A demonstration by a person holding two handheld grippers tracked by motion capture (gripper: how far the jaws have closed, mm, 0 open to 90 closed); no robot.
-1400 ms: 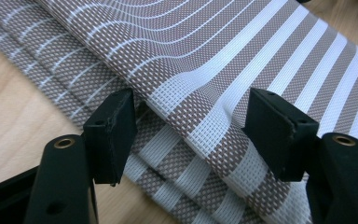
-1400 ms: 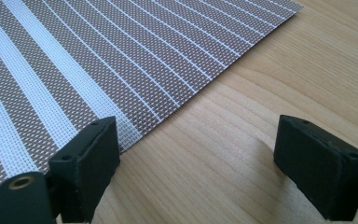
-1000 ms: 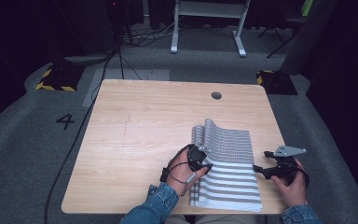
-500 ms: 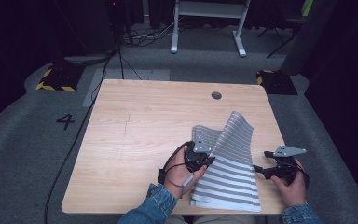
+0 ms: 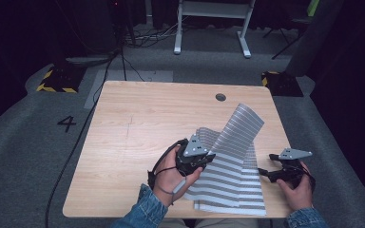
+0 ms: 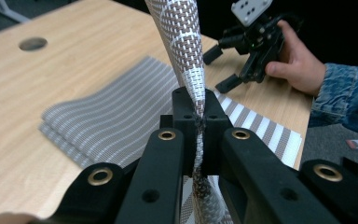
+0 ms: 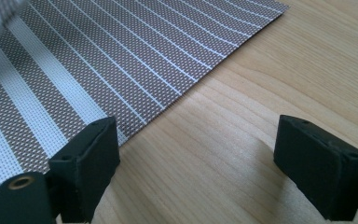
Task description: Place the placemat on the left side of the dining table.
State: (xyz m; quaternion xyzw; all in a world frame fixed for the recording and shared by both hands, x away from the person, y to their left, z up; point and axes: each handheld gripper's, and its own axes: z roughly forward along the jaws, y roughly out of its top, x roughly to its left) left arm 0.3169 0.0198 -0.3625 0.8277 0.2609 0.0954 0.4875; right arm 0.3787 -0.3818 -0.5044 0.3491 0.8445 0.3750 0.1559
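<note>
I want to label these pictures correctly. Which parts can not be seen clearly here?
- High view: the left gripper jaws, hidden under its grey plate and the lifted mat.
- High view: the mat's near edge at the table front is cut off by the frame.
- Left gripper view: the lifted mat's top is cut off at the upper edge.
- Right gripper view: the right gripper body is out of frame; the top-left corner is blurred.

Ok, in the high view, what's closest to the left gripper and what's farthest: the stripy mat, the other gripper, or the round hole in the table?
From the left gripper:
1. Stripy mat: pinched in its jaws, lifted flap.
2. Right gripper: across the mat, near the table's right edge.
3. Round hole: far side of the table.
</note>
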